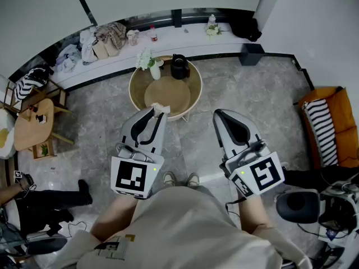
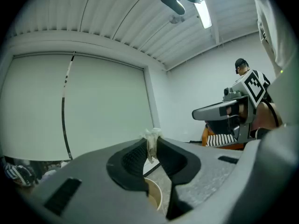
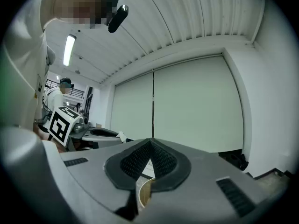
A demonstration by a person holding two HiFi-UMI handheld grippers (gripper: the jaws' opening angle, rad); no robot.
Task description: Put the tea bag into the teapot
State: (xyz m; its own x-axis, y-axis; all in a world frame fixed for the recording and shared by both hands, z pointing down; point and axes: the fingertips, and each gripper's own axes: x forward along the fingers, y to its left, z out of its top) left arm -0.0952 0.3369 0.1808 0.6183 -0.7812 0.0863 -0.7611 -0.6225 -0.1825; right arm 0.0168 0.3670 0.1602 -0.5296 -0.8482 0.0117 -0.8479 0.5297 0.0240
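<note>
Short of the table (image 1: pixel 136 97), the left gripper (image 2: pixel 150 154) pinched the tea bag (image 2: pixel 152 135). The right gripper (image 3: pixel 150 144) sat closed and empty. The carry seemingly needed a forward reach over the teapot (image 1: pixel 179 67).

A round wooden table (image 1: pixel 166 94) on the grey floor (image 1: pixel 235 88) carries a black teapot (image 1: pixel 179 67) and a white flower vase (image 1: pixel 155 72).

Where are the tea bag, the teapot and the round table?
tea bag (image 2: pixel 152 141), left gripper view, its paper body.
teapot (image 1: pixel 179 68), head view, its black body.
round table (image 1: pixel 167 94), head view, its bare top.
</note>
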